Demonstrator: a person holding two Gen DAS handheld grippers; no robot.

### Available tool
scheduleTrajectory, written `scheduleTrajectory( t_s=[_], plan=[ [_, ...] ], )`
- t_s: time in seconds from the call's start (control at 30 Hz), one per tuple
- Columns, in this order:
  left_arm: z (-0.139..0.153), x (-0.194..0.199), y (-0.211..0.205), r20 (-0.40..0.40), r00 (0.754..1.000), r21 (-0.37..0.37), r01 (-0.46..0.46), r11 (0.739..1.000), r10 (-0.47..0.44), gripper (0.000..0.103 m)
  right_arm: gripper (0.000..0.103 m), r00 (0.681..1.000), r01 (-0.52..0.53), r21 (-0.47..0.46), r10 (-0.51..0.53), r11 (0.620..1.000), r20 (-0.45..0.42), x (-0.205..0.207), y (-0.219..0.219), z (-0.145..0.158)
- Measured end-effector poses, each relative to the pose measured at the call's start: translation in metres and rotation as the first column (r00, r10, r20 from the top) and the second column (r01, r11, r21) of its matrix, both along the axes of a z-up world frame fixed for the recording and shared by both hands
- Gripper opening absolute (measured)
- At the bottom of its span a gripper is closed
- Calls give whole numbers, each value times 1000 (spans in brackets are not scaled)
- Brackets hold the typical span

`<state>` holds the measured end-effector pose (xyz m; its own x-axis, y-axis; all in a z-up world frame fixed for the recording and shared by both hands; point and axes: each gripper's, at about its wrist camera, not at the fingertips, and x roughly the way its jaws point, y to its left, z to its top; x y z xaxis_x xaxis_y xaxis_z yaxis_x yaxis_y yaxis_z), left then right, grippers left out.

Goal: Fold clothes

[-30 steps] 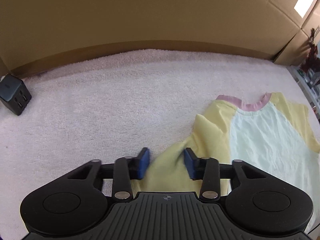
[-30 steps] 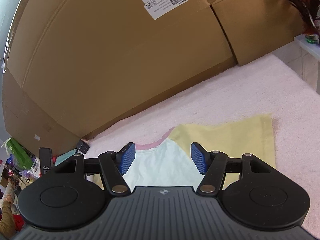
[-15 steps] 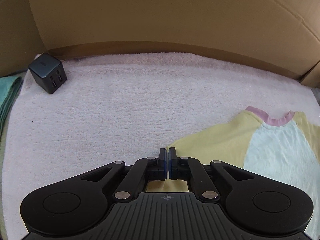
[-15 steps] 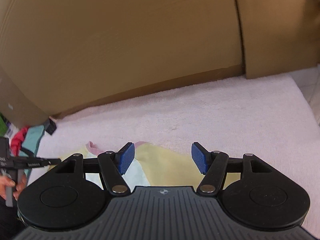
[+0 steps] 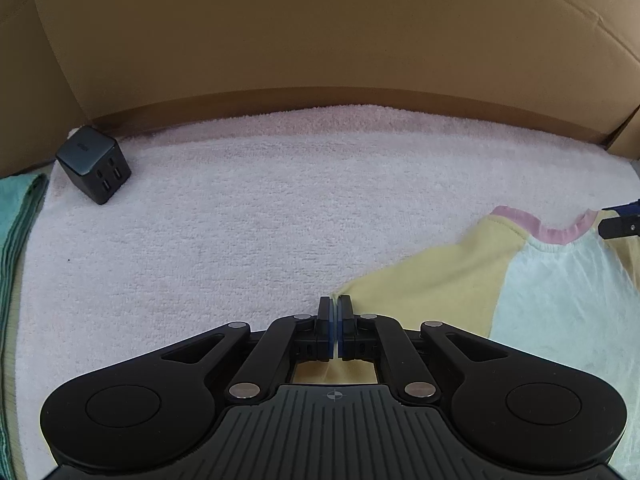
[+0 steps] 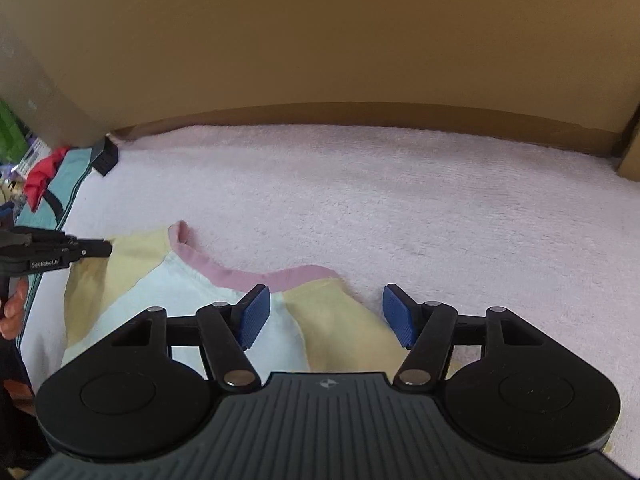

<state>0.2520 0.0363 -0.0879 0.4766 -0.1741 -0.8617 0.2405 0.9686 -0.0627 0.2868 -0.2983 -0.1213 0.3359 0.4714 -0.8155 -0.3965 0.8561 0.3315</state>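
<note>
A small shirt (image 5: pixel 560 280), pale mint with yellow sleeves and a pink collar (image 6: pixel 256 276), lies flat on a pink towel (image 5: pixel 240 220). My left gripper (image 5: pixel 335 308) is shut on the tip of the shirt's left yellow sleeve; cloth shows behind its pads. It also appears at the left edge of the right wrist view (image 6: pixel 96 248). My right gripper (image 6: pixel 326 316) hangs over the other yellow sleeve (image 6: pixel 336 328) near the collar. Its jaws are closing, the sleeve lies between them, and the blue pads (image 6: pixel 254 316) are not pressing on it.
A brown cardboard wall (image 5: pixel 320 40) closes the far side of the towel. A black charger cube (image 5: pixel 94 170) sits at the back left beside a folded teal cloth (image 5: pixel 16 232). A red cloth (image 6: pixel 40 176) and a person's hand (image 6: pixel 12 308) show at the left.
The left gripper closed on the sleeve tip and has stayed shut. The right gripper swung across and dropped over the shirt's other sleeve, its jaws narrowing a little.
</note>
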Motion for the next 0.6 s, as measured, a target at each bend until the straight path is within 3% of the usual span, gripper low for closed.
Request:
scheduleTrajectory(
  t_s=[0.03, 0.07, 0.1, 0.23, 0.33, 0.6],
  plan=[
    [0, 0, -1, 6, 1000, 4, -5, 1000, 5, 0, 28, 1000, -12, -10, 12, 1000, 12, -2, 5, 1],
    [1, -1, -2, 16, 1000, 8, -11, 1000, 11, 0, 16, 1000, 2, -25, -2, 1000, 5, -1, 7, 0],
    [3, -2, -3, 31, 999, 16, -15, 1000, 15, 0, 13, 1000, 19, -42, -19, 999, 7, -1, 11, -1],
    [9, -6, -9, 90, 996, 45, -30, 999, 26, 0, 6, 998, 23, -67, -19, 997, 65, -10, 13, 7],
    [15, -10, -12, 134, 990, 65, -44, 997, 35, 0, 6, 987, 35, -85, -21, 996, 160, -23, 17, 20],
    [47, -15, -8, 256, 961, 63, -125, 990, 105, 0, 5, 920, 46, -147, 16, 988, 392, -49, 36, 61]
  ],
)
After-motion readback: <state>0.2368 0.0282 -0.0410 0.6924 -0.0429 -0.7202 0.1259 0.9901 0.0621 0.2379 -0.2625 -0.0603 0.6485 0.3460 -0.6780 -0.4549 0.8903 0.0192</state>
